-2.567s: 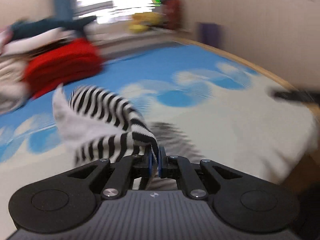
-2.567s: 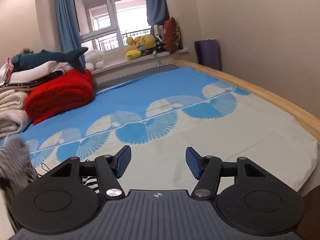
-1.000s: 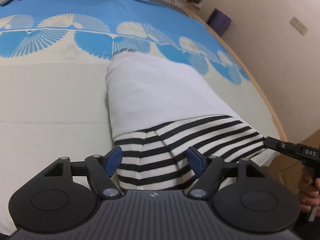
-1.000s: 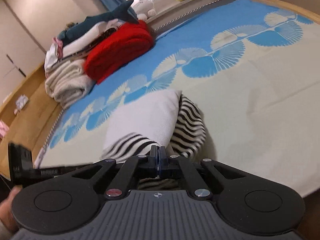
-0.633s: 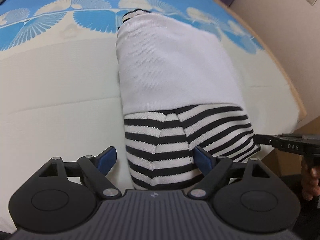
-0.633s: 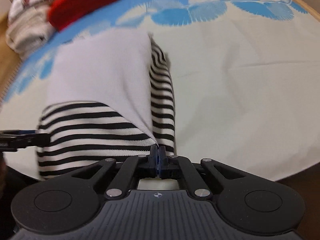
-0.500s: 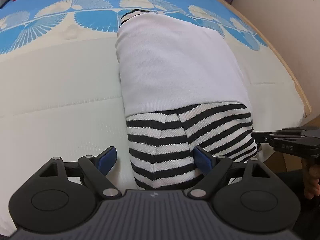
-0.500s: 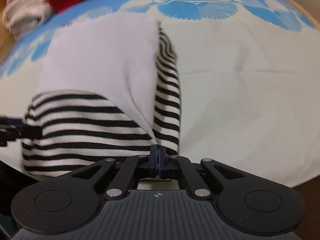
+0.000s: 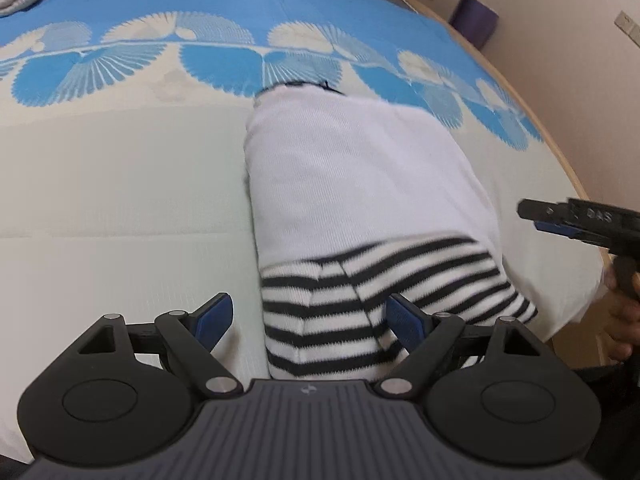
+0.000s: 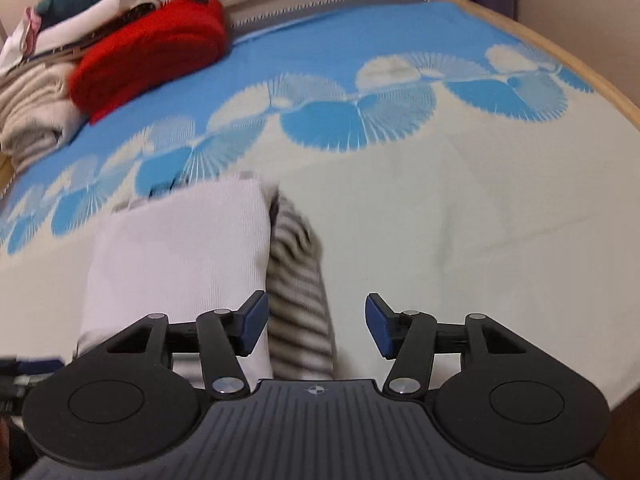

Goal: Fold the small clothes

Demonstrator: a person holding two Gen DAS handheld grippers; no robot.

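1. Before me lies a bed sheet [image 10: 460,208], cream with blue fan shapes.
2. A red knit bundle [image 10: 152,52] sits at its far end.
3. Beige folded blankets [image 10: 32,120] lie just beside the red one.

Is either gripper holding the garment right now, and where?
No. The left gripper and right gripper are both open, and the garment lies loose on the bed.
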